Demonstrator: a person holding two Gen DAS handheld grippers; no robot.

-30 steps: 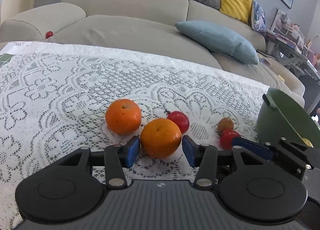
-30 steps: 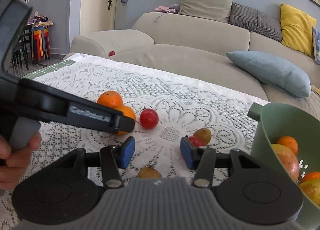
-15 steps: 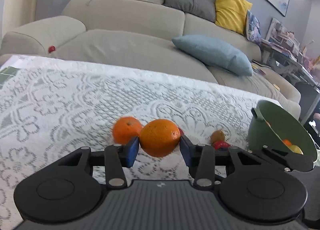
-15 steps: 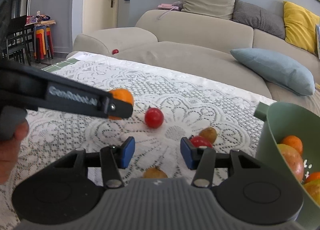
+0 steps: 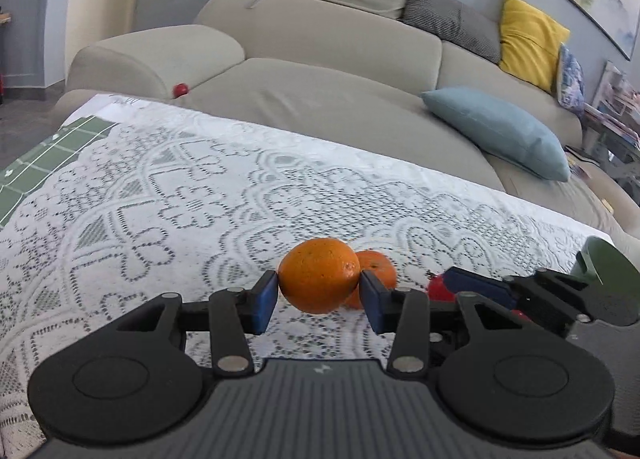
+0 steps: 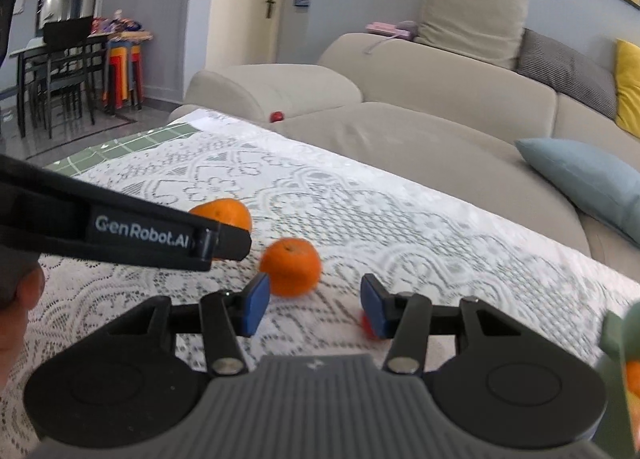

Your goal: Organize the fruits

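Observation:
My left gripper point(image 5: 318, 293) is shut on an orange point(image 5: 316, 279) and holds it clear of the lace tablecloth point(image 5: 180, 199). A second orange point(image 5: 378, 265) lies on the cloth just behind it, with a red tomato point(image 5: 437, 291) to its right. In the right wrist view my right gripper point(image 6: 314, 307) stands open with nothing between its pads. The loose orange point(image 6: 291, 265) lies just beyond its left pad, and a red tomato point(image 6: 365, 325) peeks from behind its right pad. One finger point(image 6: 140, 227) of the left gripper crosses that view and half hides the held orange point(image 6: 224, 213).
A green bowl point(image 5: 612, 279) with fruit in it stands at the table's right end, also the green bowl point(image 6: 618, 335) at the right edge. A beige sofa point(image 5: 320, 91) runs behind the table, with a small red ball point(image 5: 181, 89) on its seat. A hand point(image 6: 20, 299) is at the left.
The left gripper closed on the front orange and lifted it off the cloth. Both grippers swung leftward, so the bowl has slid to the right edge of each view.

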